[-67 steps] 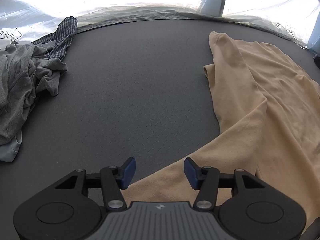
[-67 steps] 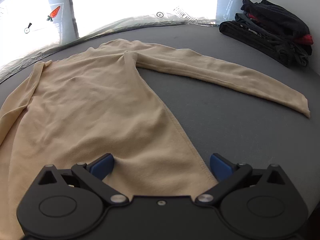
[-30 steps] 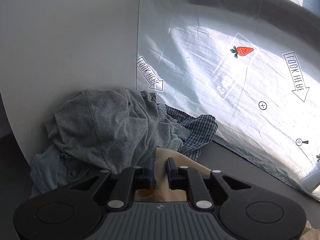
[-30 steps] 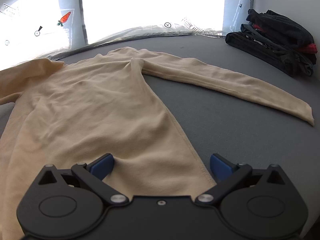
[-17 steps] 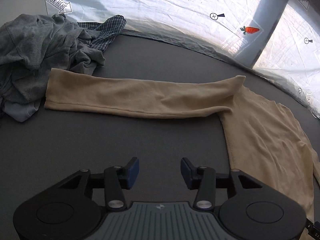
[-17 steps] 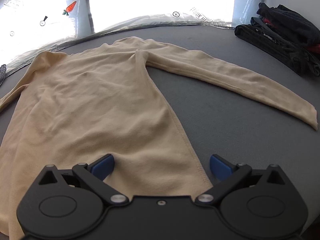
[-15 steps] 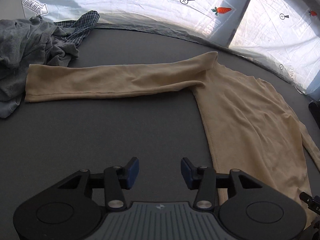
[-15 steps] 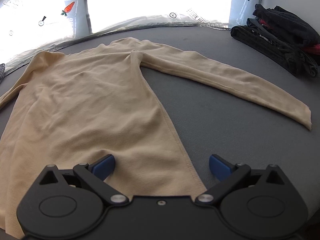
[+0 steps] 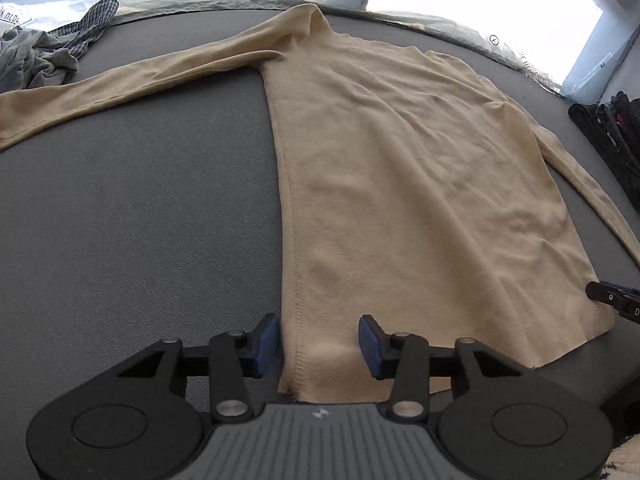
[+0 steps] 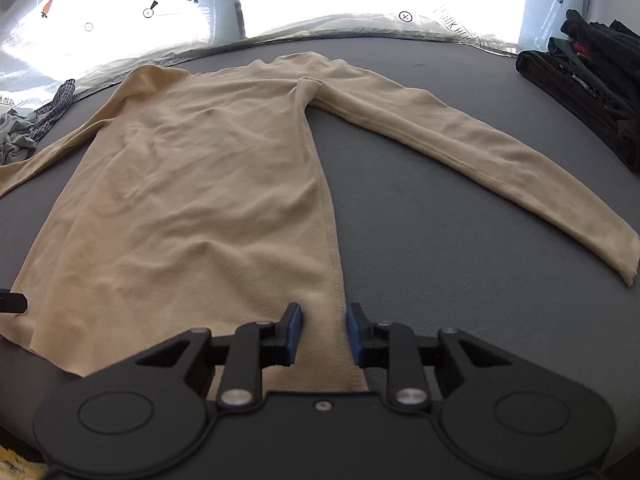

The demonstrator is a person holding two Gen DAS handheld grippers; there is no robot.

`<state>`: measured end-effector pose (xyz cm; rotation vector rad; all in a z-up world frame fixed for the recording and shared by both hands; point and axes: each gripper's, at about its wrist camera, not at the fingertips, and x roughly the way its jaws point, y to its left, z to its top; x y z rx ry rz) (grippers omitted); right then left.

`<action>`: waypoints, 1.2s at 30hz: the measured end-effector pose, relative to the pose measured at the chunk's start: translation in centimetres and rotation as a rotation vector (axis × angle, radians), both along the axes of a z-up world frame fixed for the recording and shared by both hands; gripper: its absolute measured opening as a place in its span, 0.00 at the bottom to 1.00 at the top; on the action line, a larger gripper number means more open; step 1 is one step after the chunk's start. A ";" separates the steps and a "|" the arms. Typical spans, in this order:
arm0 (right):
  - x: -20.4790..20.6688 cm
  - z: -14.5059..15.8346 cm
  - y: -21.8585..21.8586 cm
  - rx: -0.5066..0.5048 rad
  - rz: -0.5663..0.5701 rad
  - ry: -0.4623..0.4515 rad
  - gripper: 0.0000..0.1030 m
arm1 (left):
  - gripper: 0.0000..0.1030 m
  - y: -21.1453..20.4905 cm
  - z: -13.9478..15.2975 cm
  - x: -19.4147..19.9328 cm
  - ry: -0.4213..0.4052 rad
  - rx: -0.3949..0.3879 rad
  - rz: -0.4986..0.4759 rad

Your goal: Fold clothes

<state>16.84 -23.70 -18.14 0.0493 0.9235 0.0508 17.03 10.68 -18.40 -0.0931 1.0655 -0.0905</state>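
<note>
We see the beige long-sleeved top (image 9: 400, 168) spread flat on the dark grey table (image 9: 140, 208), both sleeves stretched out to the sides and the hem nearest us. Our left gripper (image 9: 319, 339) sits at the hem's left corner, its blue pads apart with the side seam running between them — not closed on the cloth. Our right gripper (image 10: 323, 334) is at the hem's right corner, its pads narrower but still apart, the right side seam between them. Off beyond the left sleeve lies a heap of grey and checked clothes (image 9: 44, 52); at the far right edge of the table rests a stack of dark clothes (image 10: 588, 76).
</note>
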 end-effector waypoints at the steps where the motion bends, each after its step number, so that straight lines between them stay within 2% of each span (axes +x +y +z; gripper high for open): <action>1: -0.1 0.1 -0.2 0.008 0.008 0.002 0.04 | 0.02 0.5 0.1 -0.2 -0.003 -0.028 0.029; 2: -0.2 0.1 -0.4 0.022 0.013 0.005 0.03 | 0.02 0.9 0.3 -0.6 -0.008 -0.047 0.057; 5: -1.0 1.2 -2.2 0.145 -0.034 0.006 0.02 | 0.02 2.0 1.7 -1.9 -0.031 -0.055 0.129; 7: -1.7 2.2 -3.2 0.186 -0.049 -0.005 0.02 | 0.02 2.5 2.8 -2.6 -0.035 -0.048 0.135; 9: -2.5 2.6 -4.0 0.206 -0.057 0.002 0.02 | 0.02 2.9 2.9 -3.1 -0.015 -0.053 0.142; 13: -2.9 0.9 -4.1 0.177 -0.049 0.092 0.04 | 0.05 3.0 1.8 -2.6 0.064 -0.053 0.162; 15: -2.6 0.8 -4.1 0.175 -0.066 0.098 0.07 | 0.08 3.0 2.1 -2.1 0.055 -0.036 0.161; 17: -1.8 1.3 -4.0 0.142 -0.066 0.074 0.31 | 0.13 3.0 2.8 -1.7 0.024 -0.018 0.159; 19: -0.8 1.9 -4.0 0.102 -0.061 0.047 0.34 | 0.25 3.1 3.5 -1.1 -0.009 -0.015 0.156; 25: 2.3 3.5 -3.6 -0.013 -0.044 -0.031 0.34 | 0.37 2.8 5.3 2.5 -0.081 0.026 0.136; 29: 7.0 3.9 -2.4 -0.038 -0.007 -0.063 0.34 | 0.46 2.5 6.2 6.2 -0.117 0.039 0.103; 31: 9.4 4.1 -1.9 -0.049 0.012 -0.079 0.34 | 0.58 2.1 6.5 8.6 -0.127 0.031 0.073; 34: 12.9 4.4 -1.1 -0.067 0.041 -0.102 0.35 | 0.60 1.2 6.7 12.4 -0.159 0.028 0.022; 36: 15.6 4.6 -0.6 -0.079 0.059 -0.118 0.40 | 0.60 1.1 6.5 15.6 -0.177 0.054 -0.009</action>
